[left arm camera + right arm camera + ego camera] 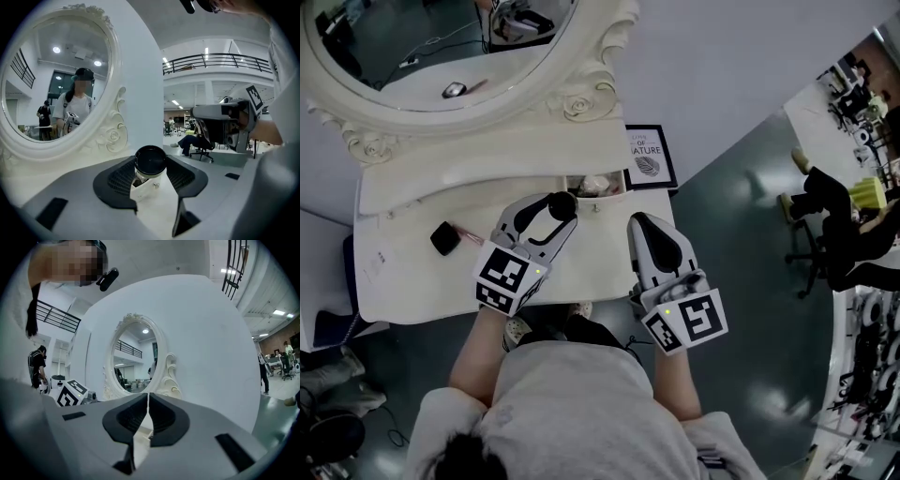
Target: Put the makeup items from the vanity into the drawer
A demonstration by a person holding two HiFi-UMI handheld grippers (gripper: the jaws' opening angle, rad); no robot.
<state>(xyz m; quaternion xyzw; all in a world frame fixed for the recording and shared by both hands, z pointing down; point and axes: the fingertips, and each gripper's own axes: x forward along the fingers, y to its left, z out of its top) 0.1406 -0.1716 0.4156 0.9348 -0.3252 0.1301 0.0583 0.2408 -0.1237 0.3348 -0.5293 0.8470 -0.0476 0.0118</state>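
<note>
The left claw is clamped on a small black-lidded jar, forearm stretched forward, just short of the open drawer. The right claw is closed and empty, level over the counter's right edge. A black compact, probably, lies at the left.

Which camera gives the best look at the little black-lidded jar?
The left gripper view: the black-lidded jar sits close-up, clamped in the left gripper. The head view shows only its dark top; the right gripper view misses it.
</note>
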